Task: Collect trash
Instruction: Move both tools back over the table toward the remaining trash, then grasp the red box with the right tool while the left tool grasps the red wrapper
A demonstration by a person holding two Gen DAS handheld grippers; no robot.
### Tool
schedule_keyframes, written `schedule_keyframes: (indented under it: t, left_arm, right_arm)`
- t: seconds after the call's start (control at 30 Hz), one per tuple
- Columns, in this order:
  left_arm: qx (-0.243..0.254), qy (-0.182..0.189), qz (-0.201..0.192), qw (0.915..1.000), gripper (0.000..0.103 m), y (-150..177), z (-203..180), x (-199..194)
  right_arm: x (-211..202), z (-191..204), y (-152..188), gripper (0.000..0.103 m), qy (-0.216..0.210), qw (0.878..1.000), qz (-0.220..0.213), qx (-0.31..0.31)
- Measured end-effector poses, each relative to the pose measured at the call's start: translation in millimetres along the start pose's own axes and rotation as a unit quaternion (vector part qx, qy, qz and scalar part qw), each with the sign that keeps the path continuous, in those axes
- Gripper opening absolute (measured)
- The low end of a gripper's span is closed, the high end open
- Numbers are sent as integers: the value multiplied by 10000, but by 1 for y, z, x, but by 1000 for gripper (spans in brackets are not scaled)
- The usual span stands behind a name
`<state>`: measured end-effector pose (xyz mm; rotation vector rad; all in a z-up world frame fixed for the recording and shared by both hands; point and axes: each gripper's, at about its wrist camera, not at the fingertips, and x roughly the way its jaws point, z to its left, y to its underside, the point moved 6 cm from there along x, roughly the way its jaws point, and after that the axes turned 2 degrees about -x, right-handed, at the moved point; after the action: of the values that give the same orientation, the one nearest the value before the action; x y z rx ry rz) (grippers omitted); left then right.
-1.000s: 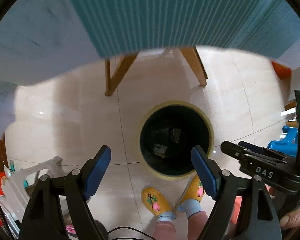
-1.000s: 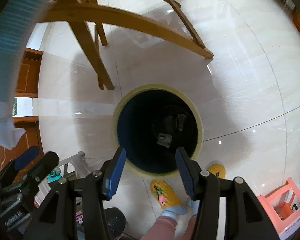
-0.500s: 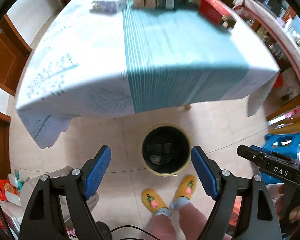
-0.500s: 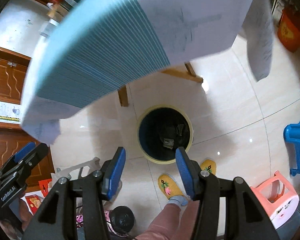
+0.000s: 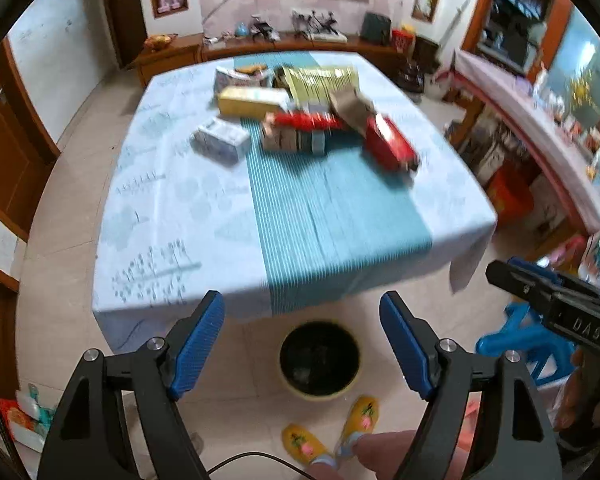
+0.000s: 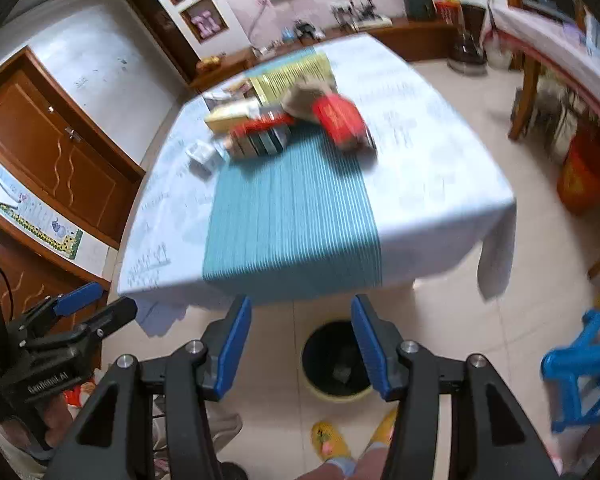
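Both my left gripper [image 5: 302,344] and right gripper [image 6: 300,346] gape empty above the bin [image 6: 337,366]; next I'd reach past it to the red box [image 6: 340,122], squarely.

Desk [image 5: 172,208] under pale cloth with teal striped runner [image 5: 332,224]. Blue plastic stool [image 6: 580,368] on tiled floor, near right; orange bucket [image 6: 584,176] far right. Yellow slippers [image 5: 304,444] nearest, wooden doors [image 6: 60,152] left.

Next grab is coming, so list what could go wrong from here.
1. The boxes on the blue striped tablecloth lie heaped; pulling the red box may topple its neighbours.
2. The black round bin sits half under the table edge, so a drop could miss.
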<state>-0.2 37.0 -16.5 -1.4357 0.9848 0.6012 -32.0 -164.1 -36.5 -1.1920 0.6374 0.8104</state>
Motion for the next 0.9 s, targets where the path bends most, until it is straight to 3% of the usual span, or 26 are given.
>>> schedule_keyframes:
  t: [0.07,0.23,0.43,0.63,0.8,0.9]
  left_arm:
    - [-164,55,-94,9998,71,-16,5,-5]
    - [-444,153,-117,9988,71,-51,12,4]
    - [-973,378,200,9943,71,-95,8,53]
    - [-1597,217,686,9845,71,-138,0,122]
    - [-2040,28,945,9744,71,-164,-2,167]
    - [-2338,-12,1045,9666,71,-173,0,185]
  right_arm:
    - [-5,4,-18,52,42,9999,-100,-80]
    - [-7,8,-57,52,146,9990,-298,-302]
    - [32,-13,-108,52,233,9986,-147,-455]
    - [116,-43,-155,52,89,9975,443,-538]
    - [183,-53,-172,55,147,9881,1083,-1080]
    - [197,-48,-180,58,-205,9832,1200,-1356]
